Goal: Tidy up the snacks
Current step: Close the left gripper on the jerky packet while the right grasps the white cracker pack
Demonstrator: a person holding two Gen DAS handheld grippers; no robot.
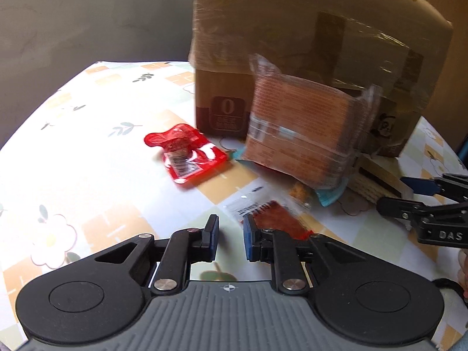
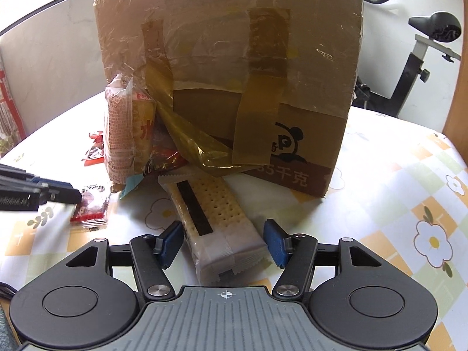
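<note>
My right gripper (image 2: 222,244) is shut on the near end of a long cracker packet (image 2: 210,204), which lies on the table and points at the taped cardboard box (image 2: 234,73). Its blue pads touch both sides of the packet. My left gripper (image 1: 231,235) is shut with only tablecloth showing in the narrow slit between its pads. A small red sachet (image 1: 275,219) lies just beyond its right finger. An orange snack pack (image 1: 301,134) in clear wrap leans on the box (image 1: 292,29). A red packet (image 1: 187,155) lies flat to the left.
The table (image 1: 87,146) has a floral checked cloth, and its edge curves close at the left. The right gripper (image 1: 395,194) reaches in from the right side. An exercise bike (image 2: 424,58) stands behind the table. More wrappers are piled at the box's foot (image 2: 163,158).
</note>
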